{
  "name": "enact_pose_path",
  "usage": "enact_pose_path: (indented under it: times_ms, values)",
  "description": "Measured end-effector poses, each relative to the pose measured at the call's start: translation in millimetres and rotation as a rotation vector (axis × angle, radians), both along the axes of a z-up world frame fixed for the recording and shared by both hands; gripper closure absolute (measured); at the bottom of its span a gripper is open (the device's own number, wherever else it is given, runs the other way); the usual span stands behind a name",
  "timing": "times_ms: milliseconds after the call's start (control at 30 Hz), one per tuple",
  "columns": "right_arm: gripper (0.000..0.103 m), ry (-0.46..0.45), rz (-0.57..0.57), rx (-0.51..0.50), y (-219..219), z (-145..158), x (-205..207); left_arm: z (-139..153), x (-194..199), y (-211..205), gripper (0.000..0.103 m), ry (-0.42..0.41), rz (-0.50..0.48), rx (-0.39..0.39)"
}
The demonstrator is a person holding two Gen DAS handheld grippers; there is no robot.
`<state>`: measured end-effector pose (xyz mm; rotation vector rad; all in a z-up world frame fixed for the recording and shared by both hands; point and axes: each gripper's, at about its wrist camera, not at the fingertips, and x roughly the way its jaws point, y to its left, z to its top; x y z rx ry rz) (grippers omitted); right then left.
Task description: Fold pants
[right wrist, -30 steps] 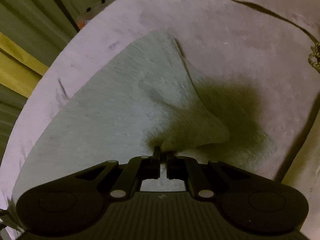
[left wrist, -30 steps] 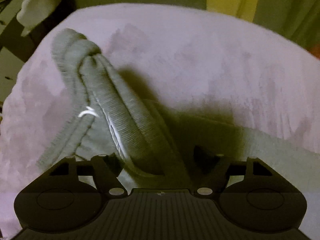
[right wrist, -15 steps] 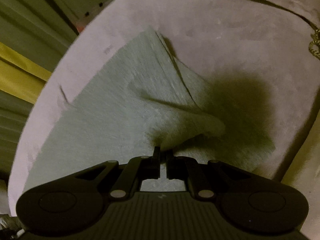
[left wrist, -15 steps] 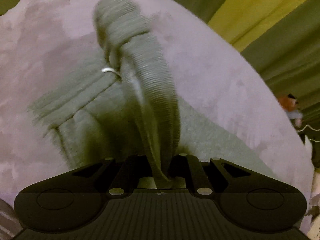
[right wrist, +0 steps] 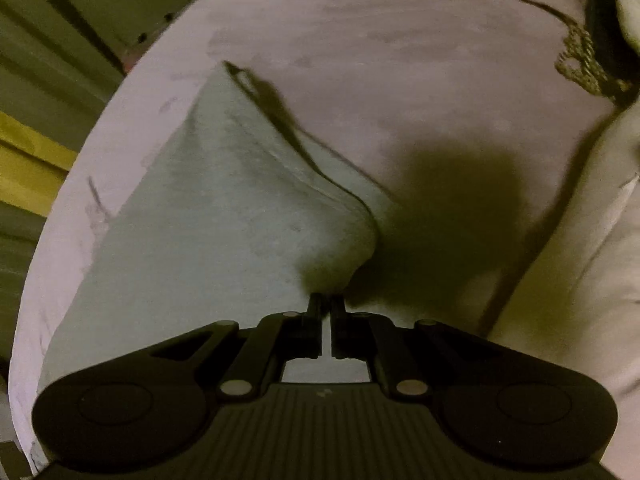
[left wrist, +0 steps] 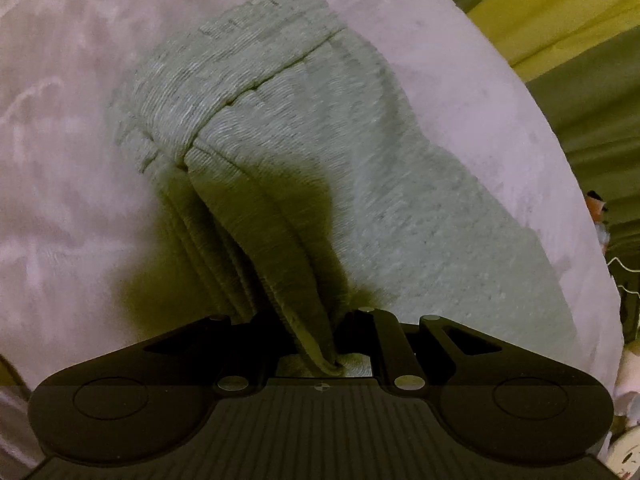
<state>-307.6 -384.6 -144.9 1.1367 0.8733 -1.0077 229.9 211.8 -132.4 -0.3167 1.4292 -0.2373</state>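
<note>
- On a pale lilac plush cover (left wrist: 68, 184), grey knit pants (left wrist: 360, 184) lie spread, partly lifted at two points.
- Left gripper (left wrist: 316, 336): jaws drawn tight on the ribbed waistband (left wrist: 280, 248), which rises in a bunched ridge.
- Right gripper (right wrist: 327, 304): jaws nearly together, pinching a thin edge of the pants fabric (right wrist: 224, 216) into a raised peak.
- Beyond the cover: olive and yellow striped cloth (left wrist: 568, 32).

Grey ribbed pants (left wrist: 320, 152), bunched, pinched up
</note>
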Motion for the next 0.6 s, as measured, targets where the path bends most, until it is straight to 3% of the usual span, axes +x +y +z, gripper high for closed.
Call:
enact_pose_path:
  times_ms: [100, 233, 333, 400, 467, 600]
  values:
    - [0.1, 0.036, 0.003, -0.007, -4.4, -4.7, -5.6, -2.2, -6.5, -8.1, 0.092, -0.008, -0.016, 0.033]
    - [0.096, 0.009, -0.071, -0.009, -12.1, -8.4, -23.7, -0.6, -6.6, -8.4, 0.092, -0.008, -0.013, 0.052]
    - [0.079, -0.047, -0.102, 0.034, -17.5, -11.8, -28.7, -1.0, -5.7, -9.1, 0.091, -0.003, -0.001, 0.045]
    - [0.049, -0.058, -0.09, 0.025, -16.7, -6.9, -25.2, 1.0, -8.0, -6.8, 0.091, 0.0, 0.006, 0.042]
    - [0.028, -0.066, -0.066, 0.006, -16.9, -3.7, -19.5, 0.1, -8.6, -7.2, 0.091, 0.001, 0.008, 0.045]
    - [0.027, -0.127, -0.051, 0.014, -15.1, 3.0, -14.0, 0.1, -7.4, -5.7, 0.091, 0.009, 0.008, 0.043]
